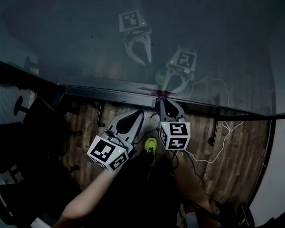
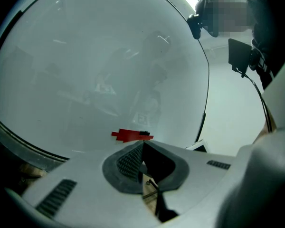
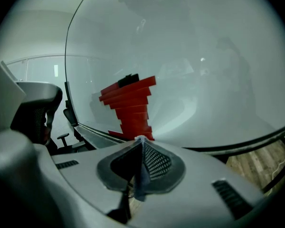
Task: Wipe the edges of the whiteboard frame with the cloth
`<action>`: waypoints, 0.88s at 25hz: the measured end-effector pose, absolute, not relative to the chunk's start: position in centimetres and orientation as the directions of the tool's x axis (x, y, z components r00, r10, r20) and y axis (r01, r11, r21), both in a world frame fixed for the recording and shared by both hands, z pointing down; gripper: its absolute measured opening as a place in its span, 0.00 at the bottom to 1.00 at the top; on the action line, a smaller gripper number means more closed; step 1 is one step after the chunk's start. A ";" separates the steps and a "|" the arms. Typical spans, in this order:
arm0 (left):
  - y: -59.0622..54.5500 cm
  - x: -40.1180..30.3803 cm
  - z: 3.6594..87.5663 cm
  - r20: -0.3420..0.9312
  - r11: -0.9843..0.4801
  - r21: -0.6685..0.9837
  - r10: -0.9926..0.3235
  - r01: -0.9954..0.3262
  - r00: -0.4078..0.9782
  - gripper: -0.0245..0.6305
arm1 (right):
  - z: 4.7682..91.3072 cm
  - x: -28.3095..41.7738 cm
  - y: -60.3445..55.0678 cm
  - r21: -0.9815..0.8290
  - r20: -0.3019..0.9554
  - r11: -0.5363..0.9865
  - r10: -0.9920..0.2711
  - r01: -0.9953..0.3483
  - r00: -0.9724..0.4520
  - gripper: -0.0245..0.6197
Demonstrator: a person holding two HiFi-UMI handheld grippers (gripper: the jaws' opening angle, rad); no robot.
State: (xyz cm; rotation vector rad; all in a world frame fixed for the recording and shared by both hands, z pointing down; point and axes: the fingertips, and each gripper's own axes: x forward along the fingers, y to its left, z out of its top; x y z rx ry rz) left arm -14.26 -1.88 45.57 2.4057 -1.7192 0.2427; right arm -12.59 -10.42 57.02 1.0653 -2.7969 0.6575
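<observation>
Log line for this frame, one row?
right gripper: shut on cloth, tips at bottom edge of whiteboard frame | left gripper: shut, empty, just below that edge

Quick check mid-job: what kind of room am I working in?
Probably an office or meeting room: a whiteboard on the wall, a black office chair beside it, and wood-plank flooring.

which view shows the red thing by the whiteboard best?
Right gripper view: the red object sits large and close at centre. Head view shows only a red sliver; left gripper view shows a small strip.
</observation>
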 end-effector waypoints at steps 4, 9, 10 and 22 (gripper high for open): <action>-2.1 -14.2 45.5 0.231 -0.320 0.039 -0.919 -0.947 0.320 0.04 | 57.1 -12.7 -10.5 -0.355 0.228 0.676 -0.607 -0.645 -0.761 0.07; -2.5 -13.9 45.7 0.236 -0.330 0.035 -0.915 -0.943 0.328 0.04 | 57.1 -12.8 -10.4 -0.358 0.233 0.681 -0.598 -0.639 -0.767 0.07; -2.7 -13.8 45.9 0.235 -0.332 0.034 -0.914 -0.943 0.330 0.04 | 57.1 -12.8 -10.4 -0.358 0.233 0.681 -0.597 -0.638 -0.768 0.07; -5.2 -13.9 50.6 0.268 -0.305 0.074 -0.911 -0.949 0.314 0.04 | 57.2 -12.6 -10.2 -0.352 0.248 0.678 -0.597 -0.645 -0.763 0.07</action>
